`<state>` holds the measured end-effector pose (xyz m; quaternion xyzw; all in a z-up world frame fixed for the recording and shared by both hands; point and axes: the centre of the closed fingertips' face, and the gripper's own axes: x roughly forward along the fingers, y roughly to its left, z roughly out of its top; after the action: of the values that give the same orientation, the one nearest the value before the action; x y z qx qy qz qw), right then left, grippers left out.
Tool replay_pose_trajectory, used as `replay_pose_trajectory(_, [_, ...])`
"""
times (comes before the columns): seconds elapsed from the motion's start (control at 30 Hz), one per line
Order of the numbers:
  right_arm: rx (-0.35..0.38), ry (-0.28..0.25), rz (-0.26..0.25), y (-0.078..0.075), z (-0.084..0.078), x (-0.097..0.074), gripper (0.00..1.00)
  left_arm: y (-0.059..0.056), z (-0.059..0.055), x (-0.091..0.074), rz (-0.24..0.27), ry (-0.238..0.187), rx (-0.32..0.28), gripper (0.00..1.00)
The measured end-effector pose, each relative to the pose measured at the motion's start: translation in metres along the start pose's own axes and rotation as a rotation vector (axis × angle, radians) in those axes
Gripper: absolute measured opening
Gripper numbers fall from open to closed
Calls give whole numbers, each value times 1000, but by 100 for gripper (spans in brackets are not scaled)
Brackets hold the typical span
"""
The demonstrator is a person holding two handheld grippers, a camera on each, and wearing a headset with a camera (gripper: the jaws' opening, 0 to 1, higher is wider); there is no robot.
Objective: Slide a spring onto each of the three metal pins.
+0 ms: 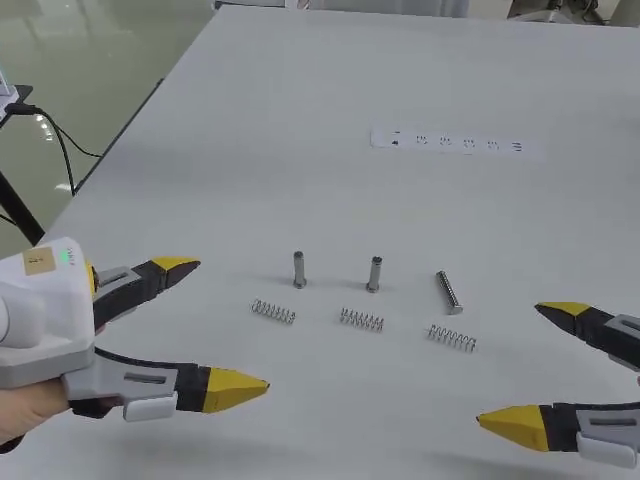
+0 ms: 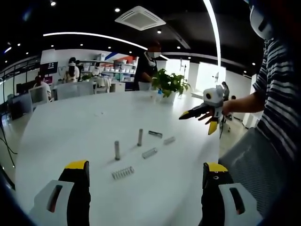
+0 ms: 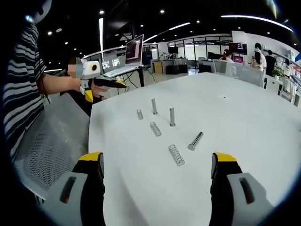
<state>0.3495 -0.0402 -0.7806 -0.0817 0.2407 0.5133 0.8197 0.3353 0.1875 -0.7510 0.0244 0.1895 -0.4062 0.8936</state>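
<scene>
Three metal pins sit in a row on the white table: the left pin and the middle pin stand upright, the right pin lies on its side. In front of each lies a spring: left spring, middle spring, right spring. My left gripper is open at the near left, well short of the left spring. At the near right my right gripper is open and holds nothing, a little past the right spring.
A white power strip lies flat further back on the table. The table's left edge runs diagonally, with a black cable beyond it. A person in a striped shirt sits at the table's near side.
</scene>
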Motion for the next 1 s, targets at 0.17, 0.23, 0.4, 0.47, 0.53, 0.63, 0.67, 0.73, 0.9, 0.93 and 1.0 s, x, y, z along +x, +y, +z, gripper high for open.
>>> replay_pose_trajectory(0.17, [4,7,-1,0,1,1,95,-1,-10,2,0,10,-18,98])
replay_pose_trajectory(0.23, [8,3,2,0,3,2,95,-1,-11,1,-2,11,-25,98])
replay_pose_trajectory(0.4, [3,9,5,-4,8,9,94,1,-12,0,5,10,-30,98])
replay_pose_trajectory(0.47, [3,8,10,-5,11,12,94,4,-12,-1,10,7,-32,98])
replay_pose_trajectory(0.53, [-3,12,11,-8,14,15,94,5,-12,-2,14,6,-30,98])
replay_pose_trajectory(0.63, [-3,18,11,-13,19,20,91,6,-11,-2,14,3,-30,98])
replay_pose_trajectory(0.67, [-3,19,8,-16,22,21,90,5,-11,-2,14,4,-28,98])
replay_pose_trajectory(0.73, [17,22,4,-21,26,23,88,5,-12,-2,13,7,-27,98])
replay_pose_trajectory(0.9, [68,40,-17,-33,33,29,79,6,-13,-1,14,11,-28,98])
replay_pose_trajectory(0.93, [73,42,-24,-35,34,30,79,6,-13,-1,14,11,-28,98])
replay_pose_trajectory(1.0, [81,49,-33,-40,37,32,78,6,-14,-1,16,15,-23,98])
